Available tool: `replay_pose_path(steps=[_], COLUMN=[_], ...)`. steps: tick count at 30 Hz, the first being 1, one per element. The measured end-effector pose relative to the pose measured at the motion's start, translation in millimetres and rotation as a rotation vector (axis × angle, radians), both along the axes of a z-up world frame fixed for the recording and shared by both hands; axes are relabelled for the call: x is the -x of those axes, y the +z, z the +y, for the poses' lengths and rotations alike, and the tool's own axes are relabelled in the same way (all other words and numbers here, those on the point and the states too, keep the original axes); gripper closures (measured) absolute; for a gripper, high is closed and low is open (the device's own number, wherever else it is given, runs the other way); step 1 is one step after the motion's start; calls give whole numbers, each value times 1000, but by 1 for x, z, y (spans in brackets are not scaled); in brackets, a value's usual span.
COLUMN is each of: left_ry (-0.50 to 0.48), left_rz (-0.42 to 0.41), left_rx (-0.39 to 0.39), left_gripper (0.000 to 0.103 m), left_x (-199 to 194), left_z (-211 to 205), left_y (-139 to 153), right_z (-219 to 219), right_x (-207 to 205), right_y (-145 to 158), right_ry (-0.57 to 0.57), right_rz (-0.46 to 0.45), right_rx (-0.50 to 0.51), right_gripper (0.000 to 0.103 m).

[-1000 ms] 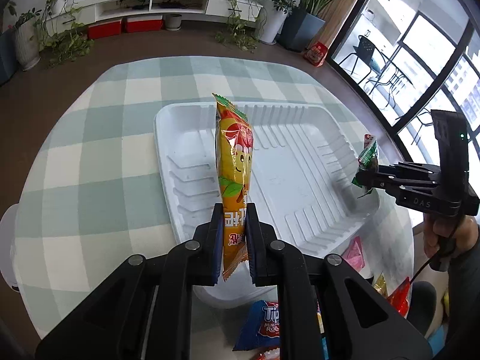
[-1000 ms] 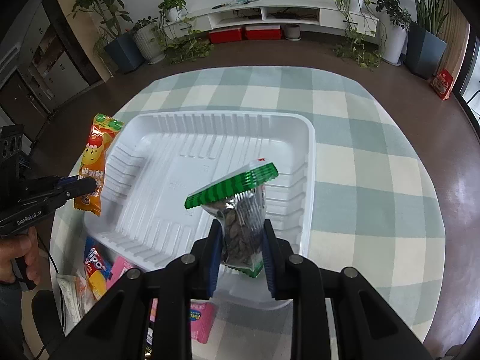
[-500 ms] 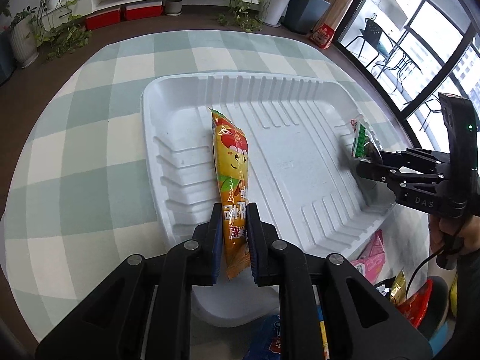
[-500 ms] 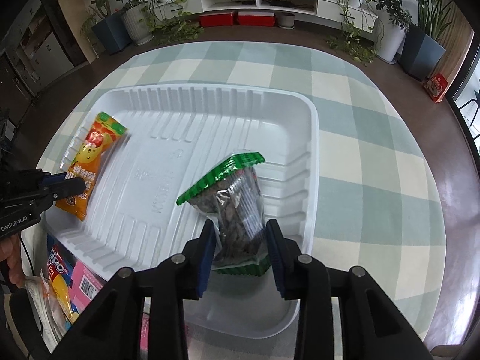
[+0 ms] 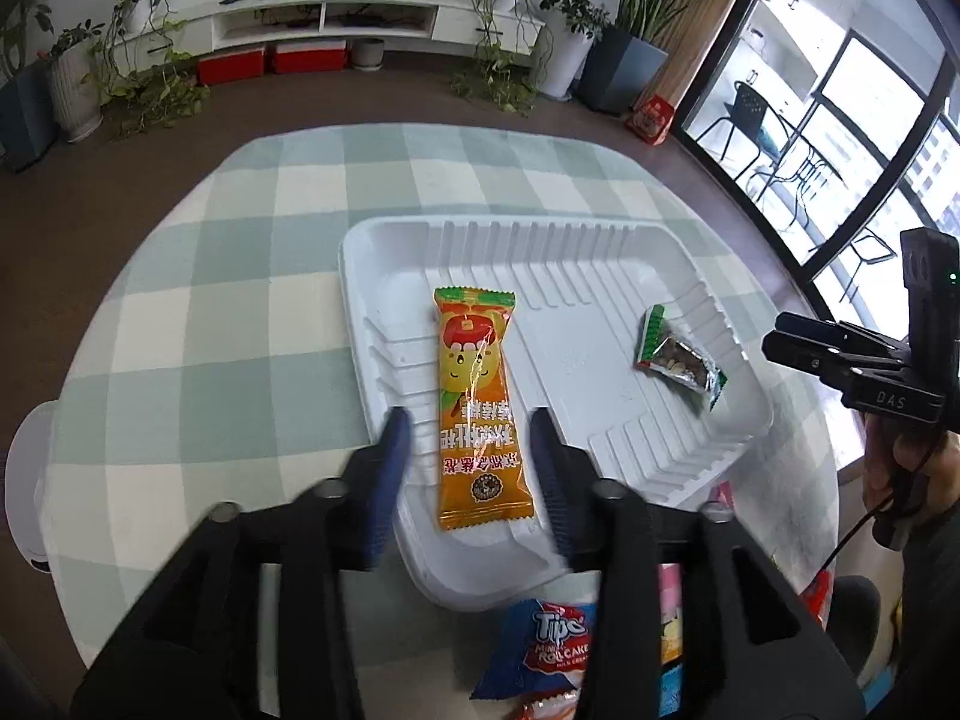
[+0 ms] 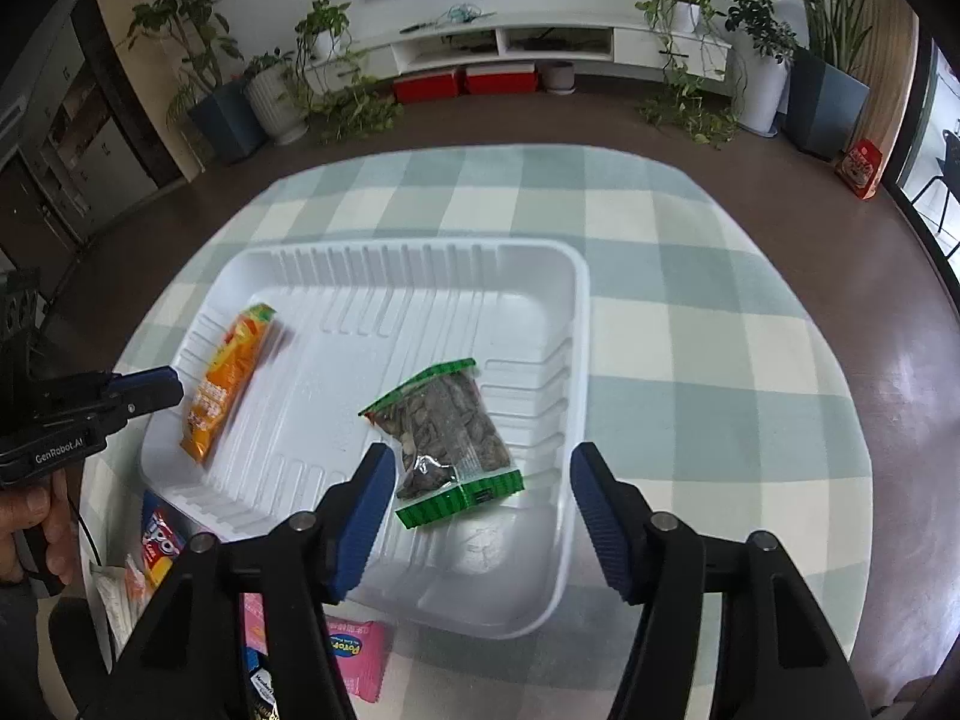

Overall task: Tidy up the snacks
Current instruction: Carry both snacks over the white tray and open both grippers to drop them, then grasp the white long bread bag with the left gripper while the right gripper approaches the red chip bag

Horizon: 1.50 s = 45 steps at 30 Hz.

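Observation:
A white ribbed tray (image 5: 600,252) (image 6: 576,324) sits on the green checked tablecloth. An orange snack bar (image 5: 477,414) (image 6: 228,378) lies flat in the tray's left part. My left gripper (image 5: 471,420) hangs just above it, its jaws opening, the pads off the wrapper. A clear packet of seeds with green ends (image 6: 450,438) (image 5: 681,357) lies in the tray's right part. My right gripper (image 6: 483,459) is above that packet, its jaws opening too, and nothing is pressed between its pads.
Loose snacks lie off the tray's near edge: a blue Tips roll cake pack (image 5: 555,648), a pink packet (image 6: 360,657) and a blue and red pack (image 6: 157,543). The round table's edge (image 6: 840,420) drops to a brown floor. A hand (image 5: 906,468) holds the other gripper.
Both grippers went from shut to wide apart. The orange bar and the seed packet dropped out of them and now lie flat in the tray. Both grippers pulled back a little.

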<state>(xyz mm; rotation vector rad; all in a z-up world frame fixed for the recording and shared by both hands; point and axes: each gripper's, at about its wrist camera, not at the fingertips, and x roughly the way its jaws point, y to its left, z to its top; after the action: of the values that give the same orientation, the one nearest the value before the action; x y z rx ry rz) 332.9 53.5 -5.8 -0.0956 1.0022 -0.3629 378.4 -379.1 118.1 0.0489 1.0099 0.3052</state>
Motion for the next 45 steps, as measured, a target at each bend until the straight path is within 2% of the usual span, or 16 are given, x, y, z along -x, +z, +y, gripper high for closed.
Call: replay_pose_path(steps=[1,4,7,10,12,14,16,19,21,24,26,30,34,36,39,45], left_ry=[8,14,25,28,70,125,151,214,255,257,261,234,232,243,259,303], left_rz=[-28,-95,-137,-182,-212,-224,-183,-127,-106,-76,-55,-47,13,48,76,109], left_rx=[8,58,108,137,161,196,186,212,231,229,214,208,224,221,214,178], left_gripper=[21,17,4,0,0,0,0,0,0,1,2,5,36,42,42,41], left_x=[8,39,75,120,151,181,204,237,254,270,273,266,256,253,249,245], left_z=[3,13,23,27,30,34,34,35,35,24,15,-4,-15,-18,-17,-8], left_y=[7,27,38,41,39,35,29,15,5,-10,-16,-15,-21,-27,-32,-38], right_z=[-8,-30,-49,-64,-69,-73,-72,-66,-59,-46,-41,-29,-24,-24,-21,-20], right_x=[6,30,61,104,133,168,199,234,249,254,260,270,274,281,285,285], right_y=[9,35,56,72,76,73,62,40,22,-3,-13,-14,-9,-5,-3,-4], right_ry=[-13,-61,-97,-117,-109,-103,-101,-113,-101,-91,-110,-118,-116,-111,-104,-92], right_rz=[-27,-106,-182,-260,-301,-348,-364,-347,-275,-90,-63,-80,-110,-138,-161,-166], right_rx=[-18,-71,-135,-216,-301,-430,-539,-654,-709,-708,-699,-564,-487,-462,-414,-418], right_gripper=[31,17,4,0,0,0,0,0,0,1,7,9,9,9,9,9])
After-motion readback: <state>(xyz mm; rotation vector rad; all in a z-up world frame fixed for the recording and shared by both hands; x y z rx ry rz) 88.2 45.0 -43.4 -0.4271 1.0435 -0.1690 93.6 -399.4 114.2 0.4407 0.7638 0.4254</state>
